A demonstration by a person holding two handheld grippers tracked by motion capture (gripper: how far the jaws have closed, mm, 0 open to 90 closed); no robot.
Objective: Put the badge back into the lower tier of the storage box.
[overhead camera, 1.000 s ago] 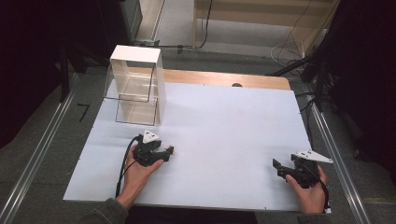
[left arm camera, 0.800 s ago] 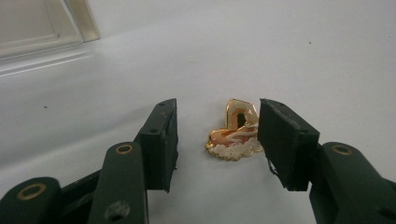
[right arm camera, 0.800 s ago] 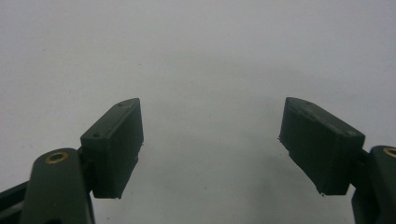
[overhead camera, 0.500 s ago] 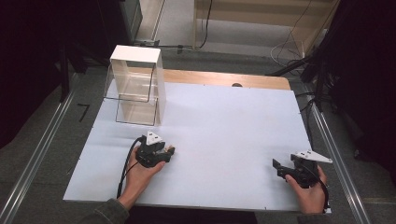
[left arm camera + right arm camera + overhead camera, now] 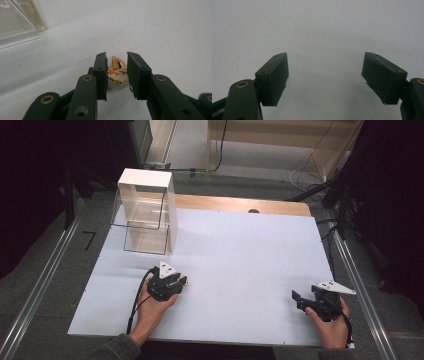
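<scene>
Left claw — clamped on gold trinket near clear box | right claw — released, bare white table around

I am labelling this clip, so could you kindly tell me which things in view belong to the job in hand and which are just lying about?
In the job, as far as I can judge:
- left gripper, jaws closing around the small gold ornament
- clear acrylic stand, possibly its destination

Just lying about:
- right gripper, jaws wide apart, idle over the white table sheet
</scene>
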